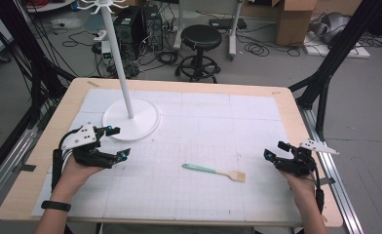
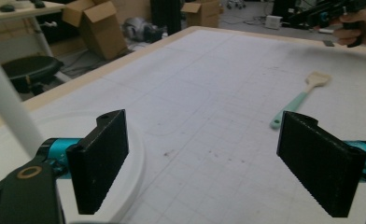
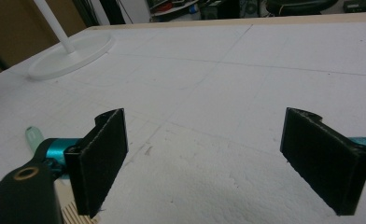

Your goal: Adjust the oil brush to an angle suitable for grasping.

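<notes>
A spatula [image 1: 213, 171] with a mint-green handle and a wooden blade lies flat on the white mat, right of centre and near the front. My left gripper [image 1: 119, 141] is open and holds nothing; it hovers at the front left, beside the round base of a white hook stand [image 1: 130, 119]. My right gripper [image 1: 275, 150] is open too, just right of the spatula's blade. In the left gripper view the jaws [image 2: 211, 158] stand wide apart, with the spatula [image 2: 298, 105] farther off. In the right gripper view the wide jaws [image 3: 214, 158] frame bare mat, and the spatula [image 3: 33, 135] lies at the lower left.
The gridded white mat [image 1: 203, 122] covers most of the wooden table. The stand's thin pole [image 1: 118, 63] rises tall at the back left. Beyond the table are a black stool [image 1: 201, 39], cardboard boxes [image 1: 294, 19], a computer tower [image 1: 130, 24] and floor cables.
</notes>
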A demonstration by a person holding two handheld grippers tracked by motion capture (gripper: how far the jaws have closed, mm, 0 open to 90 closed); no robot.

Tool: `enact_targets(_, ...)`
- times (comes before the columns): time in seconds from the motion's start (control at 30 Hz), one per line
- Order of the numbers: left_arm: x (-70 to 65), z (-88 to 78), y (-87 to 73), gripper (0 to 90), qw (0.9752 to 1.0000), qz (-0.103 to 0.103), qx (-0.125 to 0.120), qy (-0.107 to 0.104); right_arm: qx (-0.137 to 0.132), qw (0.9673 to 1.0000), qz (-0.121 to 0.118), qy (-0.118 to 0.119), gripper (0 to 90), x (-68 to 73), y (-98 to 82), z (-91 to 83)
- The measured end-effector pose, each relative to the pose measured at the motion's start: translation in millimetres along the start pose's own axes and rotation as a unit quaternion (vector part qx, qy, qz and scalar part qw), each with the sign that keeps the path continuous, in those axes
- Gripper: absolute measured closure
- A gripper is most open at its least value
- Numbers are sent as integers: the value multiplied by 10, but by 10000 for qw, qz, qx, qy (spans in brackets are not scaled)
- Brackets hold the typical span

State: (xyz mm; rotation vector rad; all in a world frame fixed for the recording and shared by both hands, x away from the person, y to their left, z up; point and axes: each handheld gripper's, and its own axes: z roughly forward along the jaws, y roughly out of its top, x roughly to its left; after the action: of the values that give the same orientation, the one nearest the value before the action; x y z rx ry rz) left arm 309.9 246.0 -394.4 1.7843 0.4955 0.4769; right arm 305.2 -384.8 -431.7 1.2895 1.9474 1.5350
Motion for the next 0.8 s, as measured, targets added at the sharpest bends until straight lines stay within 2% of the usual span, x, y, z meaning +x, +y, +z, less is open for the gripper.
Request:
enact_targets(0.07,32,-74,-51,172,9999,-84,-30,86,5,10000,13,4,141,5,0,-2)
enact_targets(0.23,111,-253,-188,169,9992,-83,-12,395,-7,10000,60,2,140,6,1,0)
enact_targets(0.4,183,-441,-337,157,9973,-246,-146,677,-3,10000,15,19,141,-8,1,7)
enact_targets(0.47,207,-494,-362,156,9963,-341,-205,760,0,10000,66,15,140,-4,2,6)
enact_targets(0.57,220,-520,-370,157,9959,-385,-273,775,-28,10000,22,11,140,-11,3,9)
enact_targets(0.8,198,-485,-363,156,9963,-362,-257,735,-22,10000,32,20,141,-3,4,0)
